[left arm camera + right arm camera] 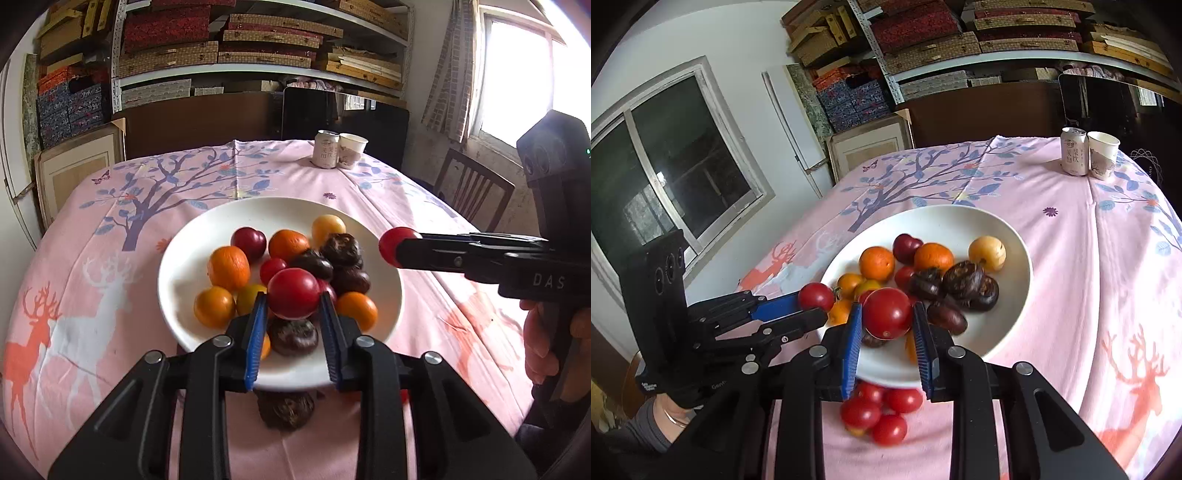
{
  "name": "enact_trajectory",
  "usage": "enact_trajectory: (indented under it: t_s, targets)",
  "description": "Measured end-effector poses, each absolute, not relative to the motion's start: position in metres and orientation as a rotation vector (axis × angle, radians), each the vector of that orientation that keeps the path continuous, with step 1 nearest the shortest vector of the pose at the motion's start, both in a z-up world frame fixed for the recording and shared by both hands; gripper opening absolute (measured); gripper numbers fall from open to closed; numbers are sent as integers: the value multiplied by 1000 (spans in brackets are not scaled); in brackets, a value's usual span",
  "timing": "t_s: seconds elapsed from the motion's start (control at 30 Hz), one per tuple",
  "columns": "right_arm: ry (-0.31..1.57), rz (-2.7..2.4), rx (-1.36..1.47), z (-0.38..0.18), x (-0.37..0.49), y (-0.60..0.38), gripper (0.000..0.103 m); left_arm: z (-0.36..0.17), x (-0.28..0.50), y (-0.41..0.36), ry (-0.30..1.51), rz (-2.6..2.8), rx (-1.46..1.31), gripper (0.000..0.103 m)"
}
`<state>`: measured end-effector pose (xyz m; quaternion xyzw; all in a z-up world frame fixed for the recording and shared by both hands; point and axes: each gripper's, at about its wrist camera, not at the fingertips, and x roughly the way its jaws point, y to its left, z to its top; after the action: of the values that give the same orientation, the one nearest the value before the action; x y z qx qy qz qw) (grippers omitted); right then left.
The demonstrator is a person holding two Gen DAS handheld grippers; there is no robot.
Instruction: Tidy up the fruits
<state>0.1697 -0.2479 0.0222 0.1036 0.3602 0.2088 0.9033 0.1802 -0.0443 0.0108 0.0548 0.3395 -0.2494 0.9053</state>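
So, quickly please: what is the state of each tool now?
Left tool: closed, holding a red tomato.
Right tool: closed, holding another red tomato.

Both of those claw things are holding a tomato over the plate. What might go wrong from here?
1. Each tomato, the left gripper's tomato and the right gripper's tomato, is round and smooth, so either may slip and fall into the plate.
2. The tomatoes on the cloth lie loose by the plate's edge and may roll if nudged.
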Motion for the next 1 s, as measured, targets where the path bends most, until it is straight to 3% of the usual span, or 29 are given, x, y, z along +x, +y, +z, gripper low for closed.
enact_trajectory:
  t_s: [0.1,0.13,0.23,0.33,0.7,0.87,1.0]
  targets:
    - [765,398,244,13,203,-249,29,4,213,-54,738,-496,116,29]
    - [770,393,260,10,211,-250,30,1,220,-56,751,-496,110,37]
    - [749,394,331,7,210,-260,47,0,225,-48,742,-473,64,59]
    - [725,397,315,6,192,-266,48,1,206,-41,708,-473,82,65]
    - [726,405,339,-39,113,-291,52,-57,151,-40,871,-468,296,66]
    - [710,471,253,-37,97,-277,52,-65,154,-50,908,-496,290,42]
    - [677,527,79,-33,82,-247,52,-59,142,-51,865,-530,256,41]
